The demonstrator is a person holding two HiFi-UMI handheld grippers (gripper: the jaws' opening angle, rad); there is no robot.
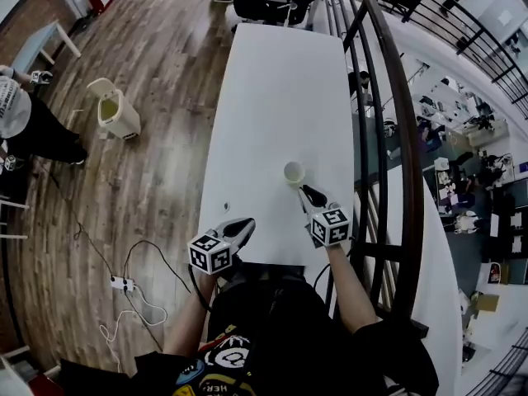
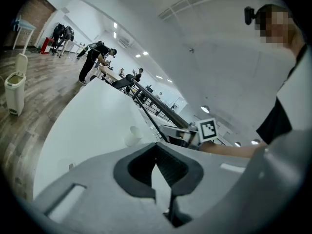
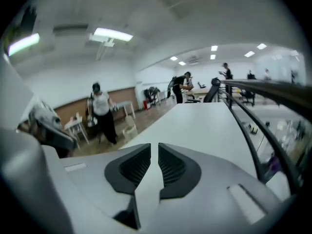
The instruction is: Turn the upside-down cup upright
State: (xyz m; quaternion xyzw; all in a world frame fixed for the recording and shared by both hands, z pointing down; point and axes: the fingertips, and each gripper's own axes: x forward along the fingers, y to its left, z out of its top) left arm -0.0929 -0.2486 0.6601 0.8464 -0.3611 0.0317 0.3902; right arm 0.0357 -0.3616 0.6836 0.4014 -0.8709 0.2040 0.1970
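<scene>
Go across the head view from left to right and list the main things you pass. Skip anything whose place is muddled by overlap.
Cream bin on the wooden floor → left tongs at the table's near edge → cup on the white table → dark handrail.

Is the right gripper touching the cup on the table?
Apart. The left gripper view shows bare table between the cup and the right gripper; the right gripper view shows nothing between its jaws.

White table (image 1: 272, 81), beige floor bin (image 1: 115, 110)
</scene>
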